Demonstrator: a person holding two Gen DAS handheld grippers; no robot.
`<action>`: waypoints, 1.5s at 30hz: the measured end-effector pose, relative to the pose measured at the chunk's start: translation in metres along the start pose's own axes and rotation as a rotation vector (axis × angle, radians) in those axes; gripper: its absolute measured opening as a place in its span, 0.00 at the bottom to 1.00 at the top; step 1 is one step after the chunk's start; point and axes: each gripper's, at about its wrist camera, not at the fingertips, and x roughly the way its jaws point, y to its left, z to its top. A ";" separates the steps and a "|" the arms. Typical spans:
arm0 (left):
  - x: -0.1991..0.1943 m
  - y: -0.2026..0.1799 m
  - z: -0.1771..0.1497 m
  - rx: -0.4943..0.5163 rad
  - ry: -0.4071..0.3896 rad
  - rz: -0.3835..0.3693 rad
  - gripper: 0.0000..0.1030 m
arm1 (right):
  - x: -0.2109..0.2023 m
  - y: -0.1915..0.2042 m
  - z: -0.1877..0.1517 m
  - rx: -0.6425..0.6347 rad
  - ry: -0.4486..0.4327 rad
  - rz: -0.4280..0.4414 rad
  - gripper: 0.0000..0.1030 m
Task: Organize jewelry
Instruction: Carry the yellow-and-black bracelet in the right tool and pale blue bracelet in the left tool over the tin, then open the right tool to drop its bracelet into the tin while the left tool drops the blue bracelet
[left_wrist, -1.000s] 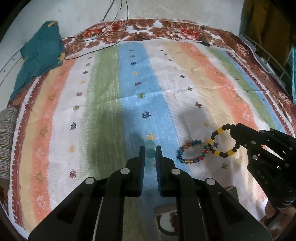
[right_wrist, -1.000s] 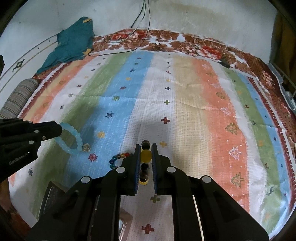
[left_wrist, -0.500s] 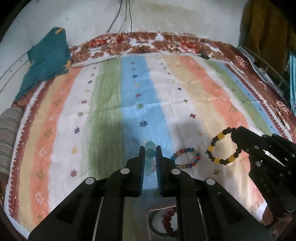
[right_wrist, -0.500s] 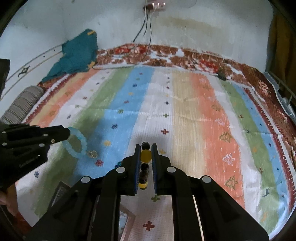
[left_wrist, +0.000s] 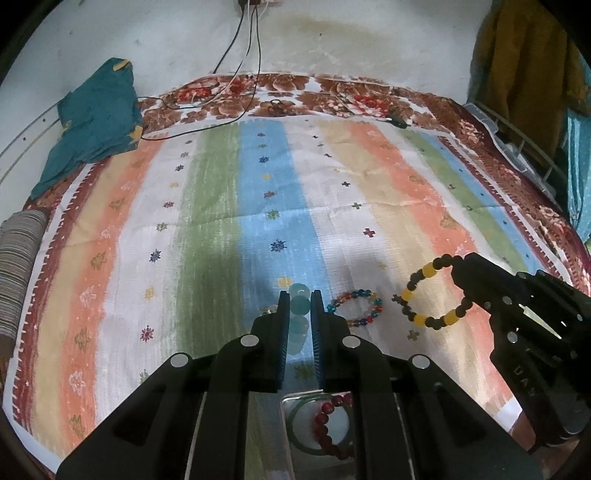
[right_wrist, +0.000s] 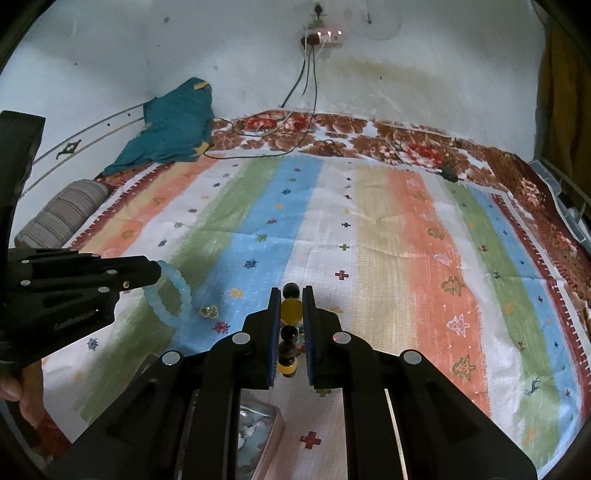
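Observation:
My left gripper (left_wrist: 299, 297) is shut on a pale blue bead bracelet (left_wrist: 298, 321), held above the striped bedspread; it also shows in the right wrist view (right_wrist: 170, 299). My right gripper (right_wrist: 291, 295) is shut on a black-and-yellow bead bracelet (right_wrist: 290, 325), which hangs from it in the left wrist view (left_wrist: 432, 299). A multicolour bead bracelet (left_wrist: 356, 308) lies on the spread between the two grippers. A tray (left_wrist: 291, 424) below my left gripper holds a dark red bead bracelet (left_wrist: 332, 424) and a green bangle (left_wrist: 301, 439).
A small clear ring (right_wrist: 208, 311) lies on the striped bedspread (left_wrist: 332, 206). A teal cloth (left_wrist: 96, 122) and cables (left_wrist: 236, 74) lie at the far edge by the wall. A striped bolster (left_wrist: 18, 273) sits at left. A rack (left_wrist: 517, 147) stands at right.
Both grippers have lifted and pulled back with their bracelets. The tray with the red bracelet has come into view under my left gripper.

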 end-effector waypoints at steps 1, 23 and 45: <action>-0.003 0.000 0.000 -0.001 -0.005 -0.004 0.10 | -0.003 0.000 -0.001 0.002 -0.008 0.003 0.12; -0.051 -0.015 -0.032 0.024 -0.061 -0.028 0.10 | -0.040 0.013 -0.016 0.003 -0.032 0.065 0.12; -0.048 0.015 -0.040 -0.126 -0.011 -0.034 0.34 | -0.024 0.009 -0.033 0.032 0.077 0.041 0.44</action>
